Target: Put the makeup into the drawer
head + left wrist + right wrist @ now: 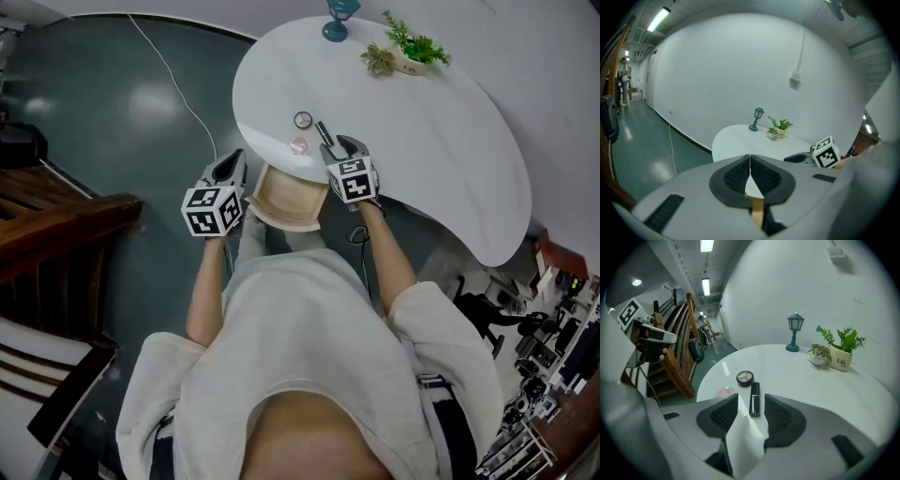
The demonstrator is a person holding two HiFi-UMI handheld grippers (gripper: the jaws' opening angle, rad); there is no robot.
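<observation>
1. Three makeup pieces on the bench (441,112): one black lipstick (754,399), one eyeshadow compact (745,377), one pink compact (725,393);
2. One wooden drawer (286,199), open;
3. My left tongs (750,171) closed on nothing; my right tongs (345,147) open, with the lipstick in line with their gap, untouched.

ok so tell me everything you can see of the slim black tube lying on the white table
The slim black tube looks like a capped lipstick: glossy, plastic-looking, with a thin pale band near its middle. It lies flat on the white round table, pointing away from the right gripper, whose open jaws flank its near end without touching it. A round compact sits just past its far end and a pink round item lies to its left. Only the table touches it.
</observation>
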